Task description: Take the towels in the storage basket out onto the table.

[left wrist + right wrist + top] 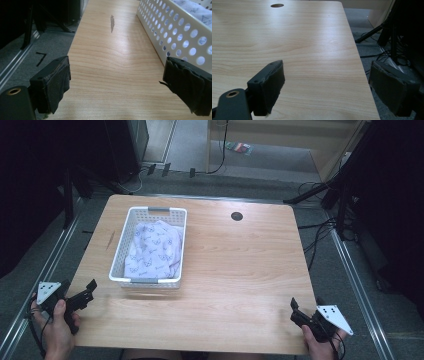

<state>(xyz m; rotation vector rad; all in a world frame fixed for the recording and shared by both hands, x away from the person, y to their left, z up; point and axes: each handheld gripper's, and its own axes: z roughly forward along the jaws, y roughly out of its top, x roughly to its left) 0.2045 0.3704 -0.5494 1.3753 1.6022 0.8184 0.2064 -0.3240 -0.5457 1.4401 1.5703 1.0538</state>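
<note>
Light wood worktop with a round cable hole near its far edge, standing on grey carpet. Metal floor rails run along both sides. Black stands and trailing cables at right; pale wooden furniture behind. Overhead light reflects off the wood.

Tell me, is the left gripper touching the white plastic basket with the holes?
Apart. In the high view, bare wooden table shows between the left gripper and the white plastic basket; its jaws are open and empty.
</note>
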